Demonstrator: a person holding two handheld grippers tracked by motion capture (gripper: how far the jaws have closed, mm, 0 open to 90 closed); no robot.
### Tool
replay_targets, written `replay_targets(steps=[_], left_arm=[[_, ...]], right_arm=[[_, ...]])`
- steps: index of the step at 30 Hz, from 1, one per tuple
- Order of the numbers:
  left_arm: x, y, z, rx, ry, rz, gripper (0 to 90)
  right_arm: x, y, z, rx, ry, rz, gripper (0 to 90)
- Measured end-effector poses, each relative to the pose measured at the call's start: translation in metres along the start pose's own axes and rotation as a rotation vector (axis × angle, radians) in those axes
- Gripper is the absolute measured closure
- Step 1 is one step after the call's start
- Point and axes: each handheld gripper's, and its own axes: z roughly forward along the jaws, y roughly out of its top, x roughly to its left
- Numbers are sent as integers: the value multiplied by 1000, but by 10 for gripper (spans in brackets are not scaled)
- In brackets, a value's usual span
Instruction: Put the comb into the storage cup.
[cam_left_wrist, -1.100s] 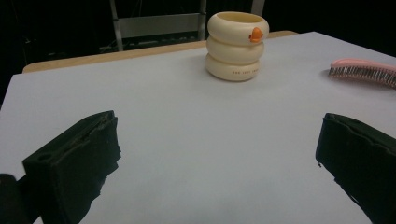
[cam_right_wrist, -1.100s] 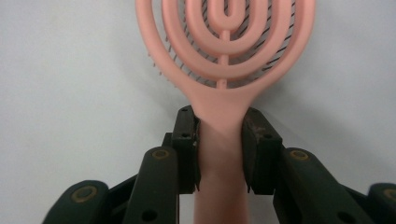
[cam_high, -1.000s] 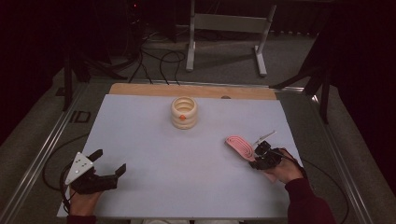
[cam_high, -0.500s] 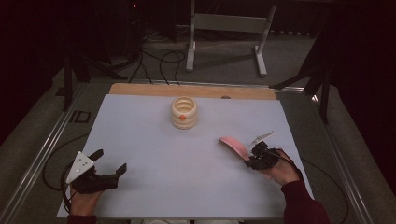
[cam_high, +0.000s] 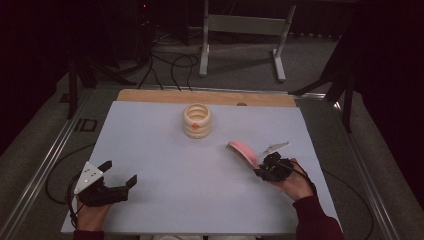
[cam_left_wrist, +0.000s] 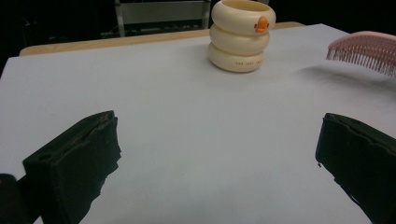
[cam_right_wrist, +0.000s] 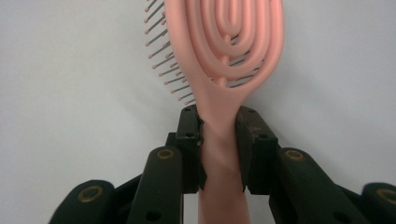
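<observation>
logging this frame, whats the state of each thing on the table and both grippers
pink hairbrush: held by its handle, lifted off the table
right gripper: shut on the handle
left gripper: open, nothing between the jaws
cream ring-shaped holder: upright on the white table, untouched

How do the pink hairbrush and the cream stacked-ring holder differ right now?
The pink hairbrush is clamped by its handle in the right gripper and lifted off the table; the cream ring holder stands free and upright. The hairbrush is flat, long and bristled; the holder is round, ribbed and open-topped, with an orange spot. Both look plastic.
</observation>
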Motion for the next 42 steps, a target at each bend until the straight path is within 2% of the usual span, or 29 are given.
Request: replay_targets(steps=[5,10,16,17,20,25,29,33,35,36,42], left_arm=[[-9,3,7,24,-24,6,2],[-18,7,13,45,-41,3,2],[-30,13,22,77,-68,20,2],[-31,14,24,85,-69,22,2],[-36,19,29,91,-87,19,2],[-47,30,39,88,-132,12,2],[-57,39,50,89,-170,22,2],[-69,47,63,94,-204,35,2],[-75,50,69,98,-214,49,2],[-77,52,73,101,-218,54,2],[-85,55,83,113,-240,67,2]], right_arm=[[10,5,0,-58,-20,-18,731],[18,9,-2,-91,-47,-52,734],[28,17,-5,-145,-65,-74,737],[29,18,-5,-143,-51,-81,738],[35,21,-3,-143,-52,-108,740],[40,27,0,-165,-55,-118,743],[44,30,0,-185,-52,-127,748],[49,33,-2,-238,-50,-134,792],[50,34,-2,-239,-45,-146,794],[53,34,0,-243,-62,-169,797],[55,34,1,-267,-46,-163,797]])
